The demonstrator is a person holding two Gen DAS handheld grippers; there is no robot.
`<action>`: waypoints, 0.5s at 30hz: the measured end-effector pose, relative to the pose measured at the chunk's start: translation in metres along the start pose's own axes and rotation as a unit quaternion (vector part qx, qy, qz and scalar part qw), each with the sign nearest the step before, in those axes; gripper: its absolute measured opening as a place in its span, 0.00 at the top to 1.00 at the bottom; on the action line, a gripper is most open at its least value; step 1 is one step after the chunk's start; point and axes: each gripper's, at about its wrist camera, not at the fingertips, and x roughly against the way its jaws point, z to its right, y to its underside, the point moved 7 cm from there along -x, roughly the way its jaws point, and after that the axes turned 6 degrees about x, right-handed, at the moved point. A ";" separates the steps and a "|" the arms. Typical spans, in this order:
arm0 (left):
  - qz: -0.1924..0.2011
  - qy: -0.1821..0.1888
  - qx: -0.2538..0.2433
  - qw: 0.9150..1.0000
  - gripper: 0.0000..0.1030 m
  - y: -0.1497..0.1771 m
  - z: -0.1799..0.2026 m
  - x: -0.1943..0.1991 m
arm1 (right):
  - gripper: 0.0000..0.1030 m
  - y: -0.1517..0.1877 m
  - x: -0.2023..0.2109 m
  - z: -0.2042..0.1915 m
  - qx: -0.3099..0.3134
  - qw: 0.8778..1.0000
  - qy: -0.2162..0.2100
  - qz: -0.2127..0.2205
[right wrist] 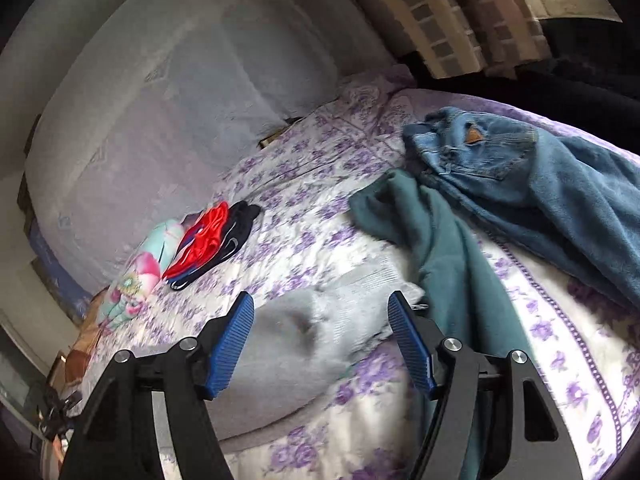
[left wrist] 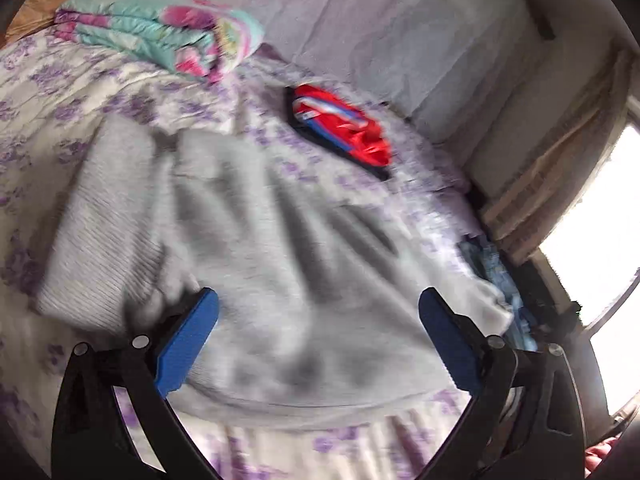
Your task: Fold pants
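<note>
Fingers (left wrist: 188, 344) of both grippers gape wide over grey pants (left wrist: 280, 240), gripping nothing.

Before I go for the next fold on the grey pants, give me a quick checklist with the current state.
1. Left gripper open, nothing pinched: ok.
2. Right gripper open, pads off the cloth: ok.
3. Grey pants lying on the bed, not lifted: ok.
4. Grey pants smooth: not ok, creased and bunched.
5. Green garment apart from the grey pants: cannot tell, edges meet.
6. Jeans out of the way: ok.
</note>
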 end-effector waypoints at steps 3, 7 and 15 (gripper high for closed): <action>0.008 0.069 0.046 0.996 0.24 0.000 -0.018 0.022 | 0.32 0.003 -0.016 -0.052 0.042 0.998 -0.050 -0.024; 0.044 0.128 0.098 0.986 0.34 0.013 -0.043 0.053 | 0.32 0.009 -0.056 -0.142 0.093 0.981 -0.155 -0.067; 0.074 0.024 0.008 0.997 0.20 0.018 -0.012 0.049 | 0.62 0.025 -0.181 -0.319 0.205 0.940 -0.226 -0.152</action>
